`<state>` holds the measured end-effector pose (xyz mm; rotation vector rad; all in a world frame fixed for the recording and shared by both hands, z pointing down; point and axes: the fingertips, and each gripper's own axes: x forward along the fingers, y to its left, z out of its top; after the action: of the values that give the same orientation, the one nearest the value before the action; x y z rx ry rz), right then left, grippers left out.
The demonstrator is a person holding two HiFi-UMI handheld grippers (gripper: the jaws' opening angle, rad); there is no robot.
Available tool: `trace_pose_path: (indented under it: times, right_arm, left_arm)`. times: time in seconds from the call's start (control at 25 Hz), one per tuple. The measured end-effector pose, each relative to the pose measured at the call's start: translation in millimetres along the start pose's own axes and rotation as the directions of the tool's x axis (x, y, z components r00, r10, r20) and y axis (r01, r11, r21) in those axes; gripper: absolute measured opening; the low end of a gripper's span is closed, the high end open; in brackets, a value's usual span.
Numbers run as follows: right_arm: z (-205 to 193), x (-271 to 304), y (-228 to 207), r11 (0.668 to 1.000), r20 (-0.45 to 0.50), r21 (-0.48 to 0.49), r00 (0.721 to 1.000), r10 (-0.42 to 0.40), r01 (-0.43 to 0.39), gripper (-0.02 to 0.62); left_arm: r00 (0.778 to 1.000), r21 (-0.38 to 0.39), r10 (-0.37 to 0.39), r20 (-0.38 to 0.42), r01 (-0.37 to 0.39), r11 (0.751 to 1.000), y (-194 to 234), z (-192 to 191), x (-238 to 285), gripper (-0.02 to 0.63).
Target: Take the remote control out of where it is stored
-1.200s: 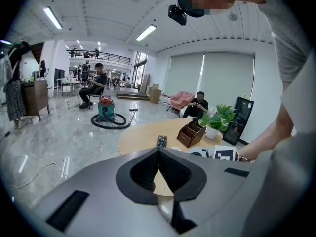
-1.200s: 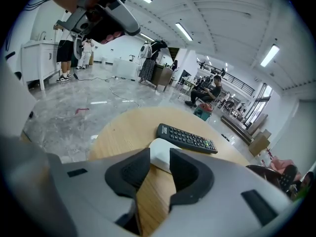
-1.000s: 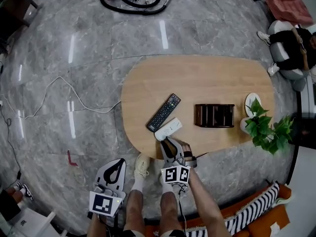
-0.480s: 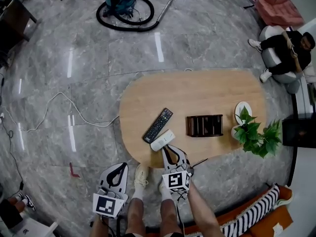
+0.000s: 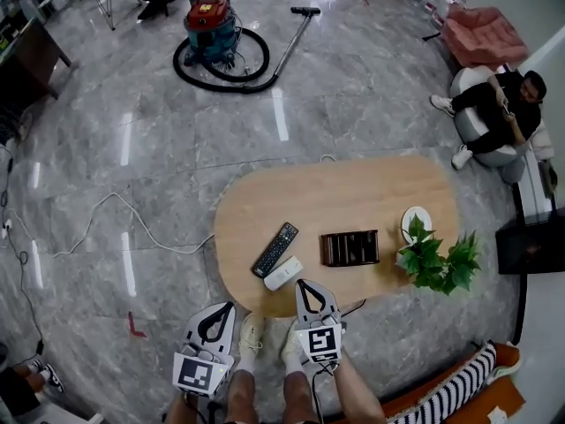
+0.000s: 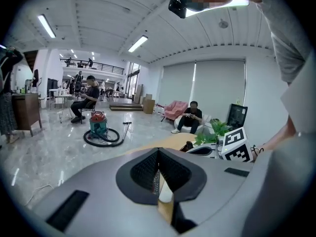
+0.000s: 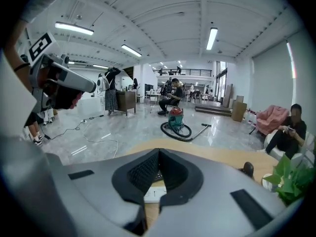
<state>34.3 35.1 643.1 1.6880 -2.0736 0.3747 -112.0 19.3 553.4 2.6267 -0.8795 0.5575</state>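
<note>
since a second ago the right gripper (image 5: 307, 284) has drawn back off the white remote (image 5: 282, 273), and its jaws have just been closing. they now meet with nothing between them. the remote itself has not shifted. it lies flat on the wooden table (image 5: 353, 188), out of the dark slotted holder (image 5: 350, 247) and to the holder's left, close to the near edge. a black remote (image 5: 275, 249) lies just beside it, also left of the holder and roughly parallel to it. whether the two touch i cannot tell.

the right gripper's tips sit at the table edge, near-left of the holder and just apart from the white remote. the left gripper (image 5: 226, 307) is further left of the holder, off the table and over the floor, with its jaws pressed together on nothing.

right of the holder stands a leafy plant (image 5: 437, 261) with a white dish (image 5: 413, 222) beside it. well beyond the holder, on the marble floor, sits a vacuum cleaner (image 5: 210, 23), and far to the right a person (image 5: 490, 113) is seated. a white cable (image 5: 106, 210) trails across the floor well left of the holder.
</note>
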Motion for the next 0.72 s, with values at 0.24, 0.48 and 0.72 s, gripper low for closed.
trace_pose_path:
  times: [0.24, 0.48, 0.72]
  right_arm:
    - [49.7, -28.1, -24.6, 0.999, 0.049, 0.022, 0.998, -0.027, 0.026, 0.008]
    - [101.9, -64.1, -46.9, 0.995, 0.107, 0.081, 0.992, -0.069, 0.060, 0.008]
    - [137.7, -103.5, -46.6, 0.993, 0.137, 0.098, 0.988, -0.076, 0.063, 0.008]
  left_arm:
    - [1.000, 0.023, -0.014, 0.028, 0.014, 1.000, -12.1, 43.0, -10.9, 0.006]
    - [0.998, 0.099, -0.020, 0.066, 0.014, 0.995, -24.8, 100.2, -26.4, 0.006]
    - [0.994, 0.102, -0.021, 0.110, 0.010, 0.995, -45.8, 150.1, -43.8, 0.006]
